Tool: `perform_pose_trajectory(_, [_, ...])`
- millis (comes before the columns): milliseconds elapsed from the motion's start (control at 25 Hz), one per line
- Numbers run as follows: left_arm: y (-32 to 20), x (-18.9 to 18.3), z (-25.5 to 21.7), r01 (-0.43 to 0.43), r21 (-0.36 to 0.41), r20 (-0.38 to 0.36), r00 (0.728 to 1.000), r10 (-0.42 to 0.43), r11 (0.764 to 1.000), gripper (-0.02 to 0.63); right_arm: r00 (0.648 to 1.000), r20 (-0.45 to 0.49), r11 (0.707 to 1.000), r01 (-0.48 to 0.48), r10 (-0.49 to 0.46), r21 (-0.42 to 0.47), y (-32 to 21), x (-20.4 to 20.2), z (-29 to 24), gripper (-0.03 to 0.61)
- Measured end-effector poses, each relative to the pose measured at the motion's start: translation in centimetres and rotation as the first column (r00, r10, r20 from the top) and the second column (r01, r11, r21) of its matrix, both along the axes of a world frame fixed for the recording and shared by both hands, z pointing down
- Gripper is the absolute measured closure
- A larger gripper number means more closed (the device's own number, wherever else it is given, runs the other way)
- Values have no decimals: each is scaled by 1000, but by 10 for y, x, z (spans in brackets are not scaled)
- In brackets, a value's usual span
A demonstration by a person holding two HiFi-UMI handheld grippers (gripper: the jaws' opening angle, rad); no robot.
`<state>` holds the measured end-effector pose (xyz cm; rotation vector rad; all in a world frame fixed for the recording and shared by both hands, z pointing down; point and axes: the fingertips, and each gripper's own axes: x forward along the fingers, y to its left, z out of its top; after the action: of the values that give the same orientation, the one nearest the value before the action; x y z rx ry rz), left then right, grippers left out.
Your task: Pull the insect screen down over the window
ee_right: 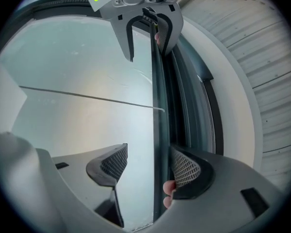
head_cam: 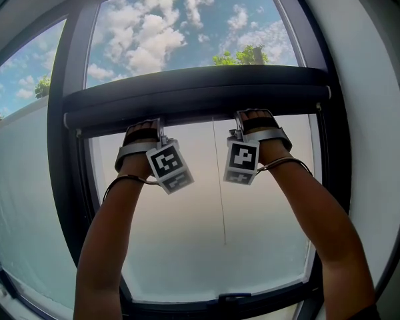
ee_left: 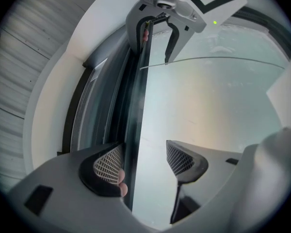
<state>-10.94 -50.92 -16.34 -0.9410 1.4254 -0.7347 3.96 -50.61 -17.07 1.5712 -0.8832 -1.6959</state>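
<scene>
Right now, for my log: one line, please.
bar: high in window | left gripper: open, astride bar | right gripper: open, astride bar

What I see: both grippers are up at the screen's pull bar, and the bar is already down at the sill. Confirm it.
Not quite: the head view shows the pull bar high in the window, far above the sill. The left gripper and right gripper are at it, as stated.

No words, numbers or brand names can be read anywhere. The only print is black-and-white square marker patterns: on the left cube [head_cam: 168, 164] at centre left of the head view and on the right cube [head_cam: 243, 157] just right of centre, neither with letters
</scene>
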Motion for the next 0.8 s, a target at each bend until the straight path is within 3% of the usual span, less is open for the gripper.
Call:
perform_pose_trajectory(160, [0,0,2,7,-19,8,1000,-7,1000,351,1000,25,1000,-4,5,-30,0,-1,2,324])
perform_pose_trajectory(320, [4,0,2,0,-33,-16,1000,-1,999,353,1000,-7,998,-5,4,-56,1,-1,6,324])
perform_pose_trajectory(480, [3,-1,10,60,-29,9,998,-59,998,353,999,-39,994,-38,34,-104,0,3,17,324])
perform_pose_trajectory(800, [4,0,32,54,-97,4,999,-54,994,353,999,-35,986,-41,36,-162,1,4,39,324])
